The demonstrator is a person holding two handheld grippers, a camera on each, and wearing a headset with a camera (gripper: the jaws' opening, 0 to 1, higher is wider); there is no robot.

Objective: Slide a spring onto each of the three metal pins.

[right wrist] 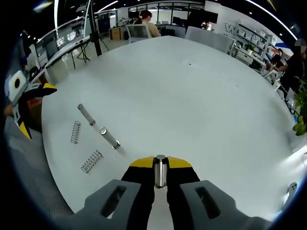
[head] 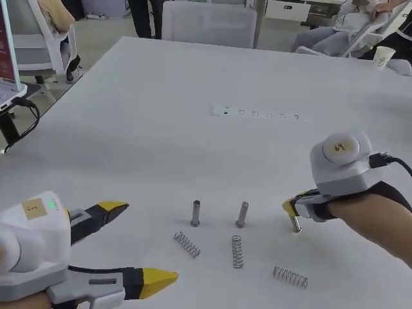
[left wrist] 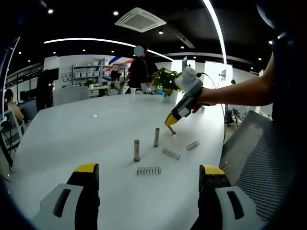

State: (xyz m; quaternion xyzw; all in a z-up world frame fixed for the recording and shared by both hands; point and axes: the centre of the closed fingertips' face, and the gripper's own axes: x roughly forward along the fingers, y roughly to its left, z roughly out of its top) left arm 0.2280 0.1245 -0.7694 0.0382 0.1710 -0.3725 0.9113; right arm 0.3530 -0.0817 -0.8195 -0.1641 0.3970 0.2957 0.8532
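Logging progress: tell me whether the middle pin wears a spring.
Bare: the middle pin stands upright with no coil; a spring lies flat in front of it.

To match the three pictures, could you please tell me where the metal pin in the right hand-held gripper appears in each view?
Head view: metal pin at lower right, under the right hand-held gripper.
Left gripper view: pin right of centre, below yellow tips.
Right gripper view: pin bottom centre, between the jaws.
Shared landmark: the two standing pins.
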